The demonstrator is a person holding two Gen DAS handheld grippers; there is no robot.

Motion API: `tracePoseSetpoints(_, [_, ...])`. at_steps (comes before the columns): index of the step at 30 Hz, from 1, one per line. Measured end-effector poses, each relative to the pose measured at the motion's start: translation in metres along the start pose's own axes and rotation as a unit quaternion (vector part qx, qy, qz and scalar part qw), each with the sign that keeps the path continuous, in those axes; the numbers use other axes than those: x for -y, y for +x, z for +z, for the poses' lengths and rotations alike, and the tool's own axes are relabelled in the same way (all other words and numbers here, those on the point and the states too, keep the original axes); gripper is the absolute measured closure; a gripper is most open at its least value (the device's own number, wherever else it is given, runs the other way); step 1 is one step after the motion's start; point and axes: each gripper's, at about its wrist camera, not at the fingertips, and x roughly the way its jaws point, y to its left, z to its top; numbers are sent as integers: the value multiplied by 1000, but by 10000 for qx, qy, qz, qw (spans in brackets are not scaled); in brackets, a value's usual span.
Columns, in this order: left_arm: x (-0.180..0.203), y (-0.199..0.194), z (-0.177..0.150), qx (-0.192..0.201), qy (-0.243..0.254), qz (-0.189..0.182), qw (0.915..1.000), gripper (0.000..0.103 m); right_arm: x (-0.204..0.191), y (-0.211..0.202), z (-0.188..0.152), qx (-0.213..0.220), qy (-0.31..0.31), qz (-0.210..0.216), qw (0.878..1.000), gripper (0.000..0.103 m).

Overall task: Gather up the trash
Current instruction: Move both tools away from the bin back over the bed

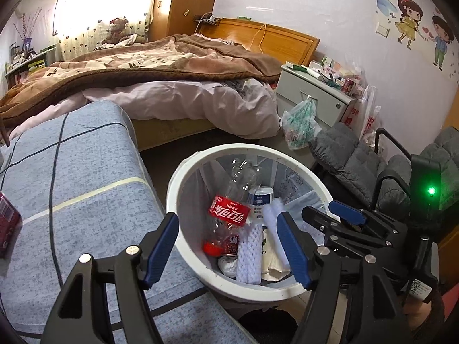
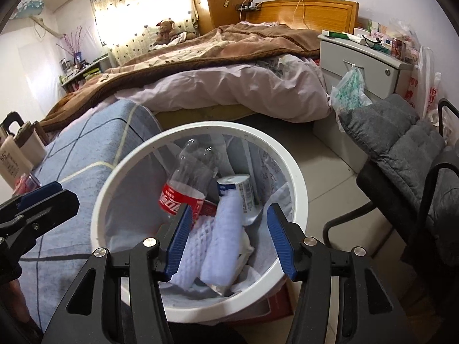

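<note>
We hang both grippers over the bin, drop made.

Trash lies in the bin (image 2: 297, 172): a cola bottle (image 2: 183, 189) with a red Chinese-script label, a can (image 2: 238, 189), foam netting (image 2: 221, 240). Our left gripper (image 1: 228, 250) and right gripper (image 2: 229, 240) stand apart, holding nothing. Next, we judge, comes seeking more trash on the desk (image 1: 86, 195).

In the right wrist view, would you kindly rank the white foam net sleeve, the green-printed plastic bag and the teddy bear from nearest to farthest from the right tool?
1. White foam net sleeve: in the bin, between the right tool's open fingers.
2. Green-printed plastic bag: hanging on the nightstand, upper right.
3. Teddy bear: by the curtain, beyond the bed.
</note>
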Motion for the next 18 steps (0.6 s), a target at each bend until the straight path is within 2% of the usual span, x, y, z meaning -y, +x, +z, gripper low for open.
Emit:
tracePoseSetpoints(9, [-11, -20, -7, 142, -101, 46, 9998, 30, -16, -17, -2, 134, -28, 114, 9998, 48])
tracePoseSetpoints(18, [-26, -42, -14, 354, -169, 242, 9989, 30, -35, -28, -6, 229, -92, 243, 9994, 48])
